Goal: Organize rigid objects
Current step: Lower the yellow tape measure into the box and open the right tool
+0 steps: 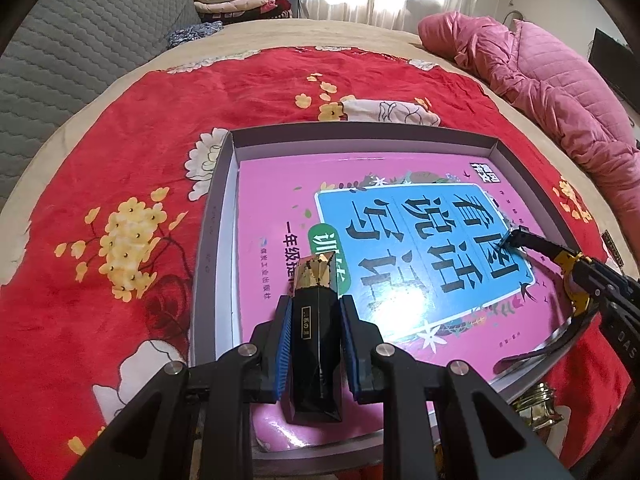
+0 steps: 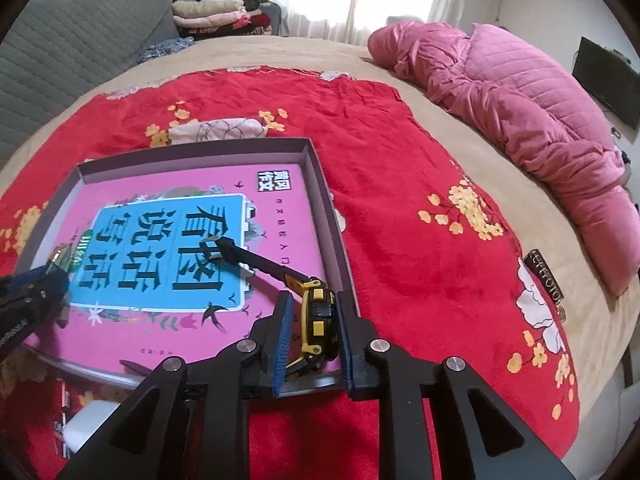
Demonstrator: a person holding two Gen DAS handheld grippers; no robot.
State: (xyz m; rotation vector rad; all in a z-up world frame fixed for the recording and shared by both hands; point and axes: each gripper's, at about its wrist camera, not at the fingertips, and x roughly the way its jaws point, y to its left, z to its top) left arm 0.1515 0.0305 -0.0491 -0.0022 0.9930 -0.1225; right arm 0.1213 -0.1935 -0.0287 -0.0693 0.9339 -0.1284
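Grippers are both clamped tight: the left gripper (image 1: pixel 313 350) has its blue pads squeezing a black faceted bottle with a gold cap (image 1: pixel 316 344), and the right gripper (image 2: pixel 311 334) is pinching the yellow-and-black body of a wristwatch (image 2: pixel 317 316). Bottle's long axis runs straight away from the left camera, cap pointing forward over the pink book (image 2: pixel 168 240), while the watch strap (image 2: pixel 256 262) stretches forward-left across the book's blue title panel. Both sit over the shallow grey box (image 2: pixel 320 184) on the red floral blanket (image 2: pixel 420 280), watch near the box's right wall, with lots of open blanket beyond the walls.
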